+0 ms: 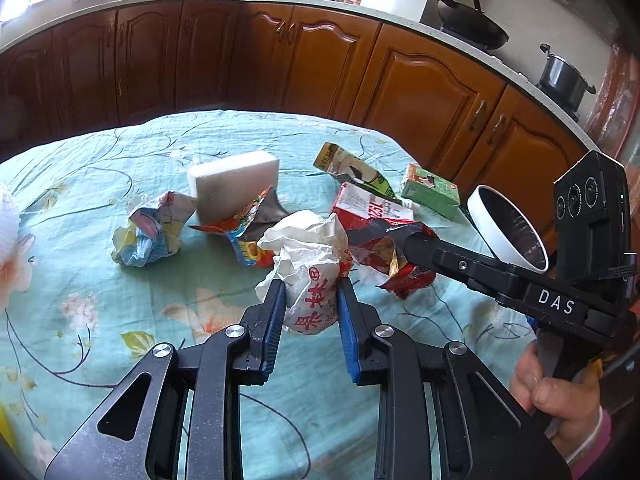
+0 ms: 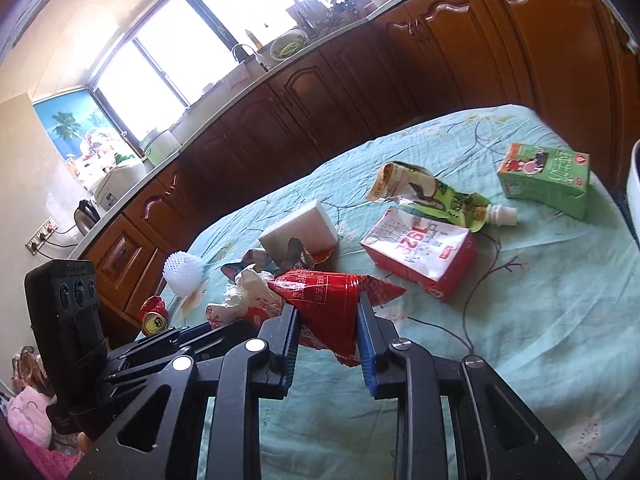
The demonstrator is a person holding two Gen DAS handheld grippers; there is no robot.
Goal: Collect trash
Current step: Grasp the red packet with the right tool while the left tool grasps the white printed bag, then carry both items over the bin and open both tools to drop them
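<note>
Trash lies bunched near the middle of the table (image 1: 100, 168): the left gripper (image 1: 310, 300) is clamped on a crumpled white paper bag (image 1: 308, 260), and the right gripper (image 2: 328, 320) pinches a shiny red foil wrapper (image 2: 328, 300), apparently for lifting toward the white bin (image 1: 508, 228) at the right edge. Around them sit a stiff white foam block (image 1: 236, 184), a flattened red-and-white carton (image 2: 420, 252) and a green carton (image 2: 548, 184) on wrinkled floral cloth.
</note>
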